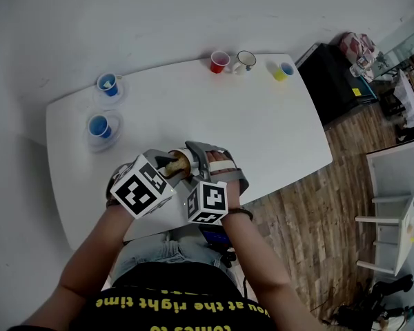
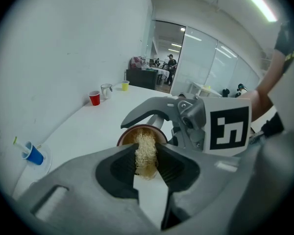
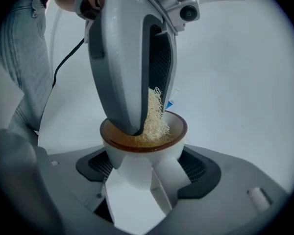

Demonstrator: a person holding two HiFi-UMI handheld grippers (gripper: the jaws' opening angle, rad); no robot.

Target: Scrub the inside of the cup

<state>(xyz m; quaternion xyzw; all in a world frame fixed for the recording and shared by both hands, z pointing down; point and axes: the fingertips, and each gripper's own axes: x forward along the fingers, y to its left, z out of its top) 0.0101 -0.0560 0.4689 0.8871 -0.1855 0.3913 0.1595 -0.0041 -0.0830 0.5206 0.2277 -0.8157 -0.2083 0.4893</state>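
Low centre of the head view, the right gripper [image 3: 147, 173] clamps the cup [image 1: 181, 163]; the left gripper [image 2: 147, 156] pinches the scrubber [image 3: 154, 119] inside it. I'd hold the cup steady and twist the scrubber round the wall.

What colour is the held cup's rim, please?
The cup rim is brown; right gripper view shows it best.

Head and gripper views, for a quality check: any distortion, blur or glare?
Left gripper view: fisheye, dark round corners, bright ceiling light strip top right. Right gripper view: same dark corners, even light, white brown-rimmed cup and straw-coloured scrubber in focus. Head view: white table looks bowed.
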